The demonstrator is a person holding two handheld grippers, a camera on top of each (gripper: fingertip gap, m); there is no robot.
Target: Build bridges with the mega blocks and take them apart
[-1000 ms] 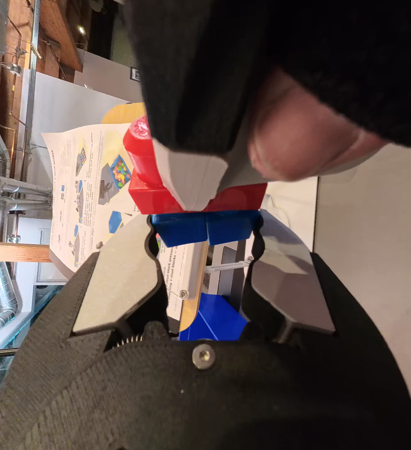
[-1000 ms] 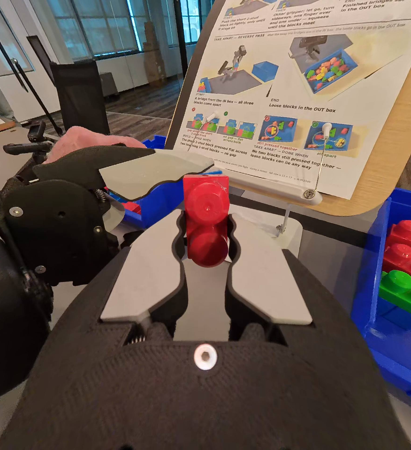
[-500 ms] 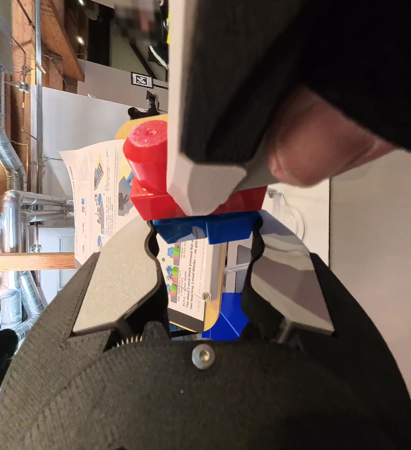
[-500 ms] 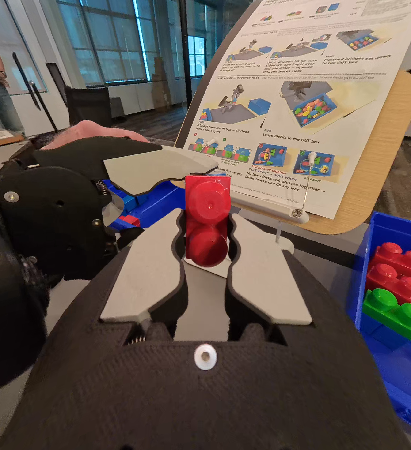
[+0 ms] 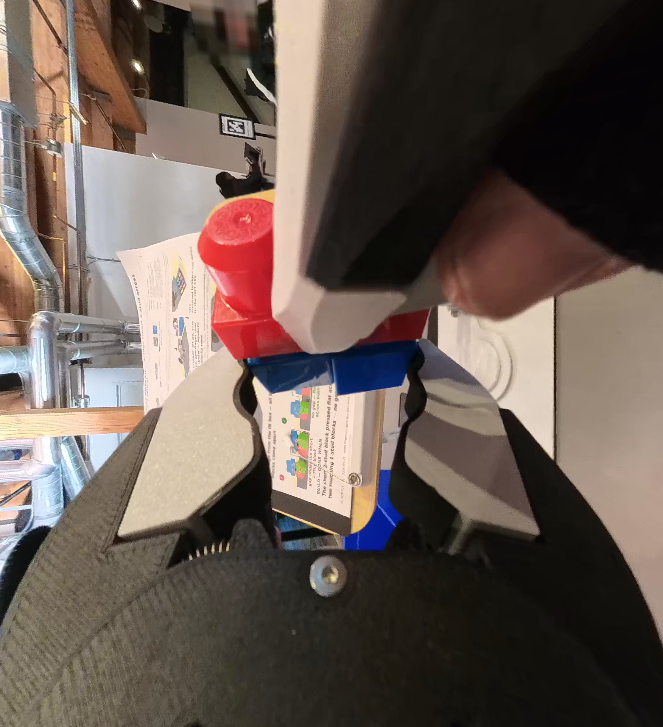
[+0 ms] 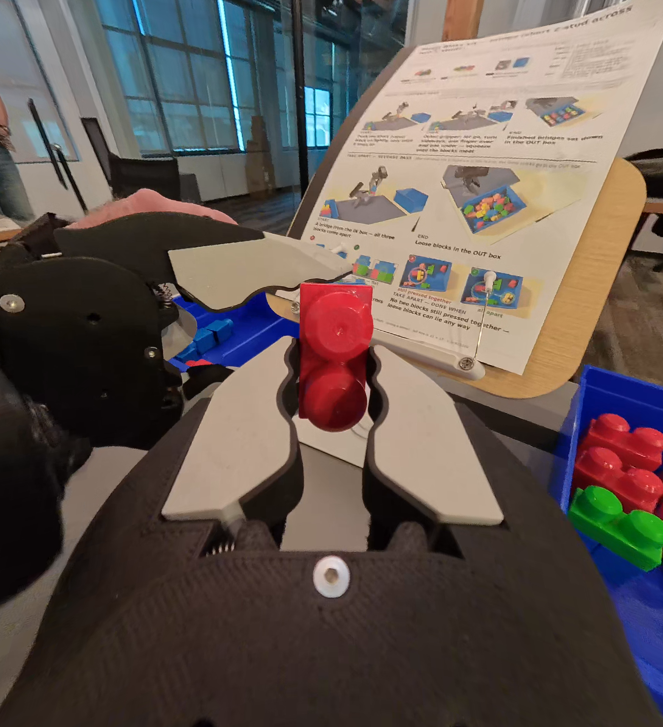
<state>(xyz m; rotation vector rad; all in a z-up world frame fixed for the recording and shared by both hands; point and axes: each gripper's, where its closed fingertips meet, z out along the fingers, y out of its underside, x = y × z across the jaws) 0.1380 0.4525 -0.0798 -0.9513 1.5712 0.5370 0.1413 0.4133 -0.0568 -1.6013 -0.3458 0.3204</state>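
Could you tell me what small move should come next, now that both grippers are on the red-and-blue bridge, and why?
Probably keep both grips and pull the grippers slowly apart. The right gripper clamps the red two-stud block by its sides, while the left gripper spans the two blue blocks seated flush beneath it, so they appear still pressed together.

my right hand-held gripper (image 6: 332,377) is hemmed in: left hand-held gripper (image 6: 267,271) just left, instruction board (image 6: 581,314) close ahead, blue bin (image 6: 581,397) right.
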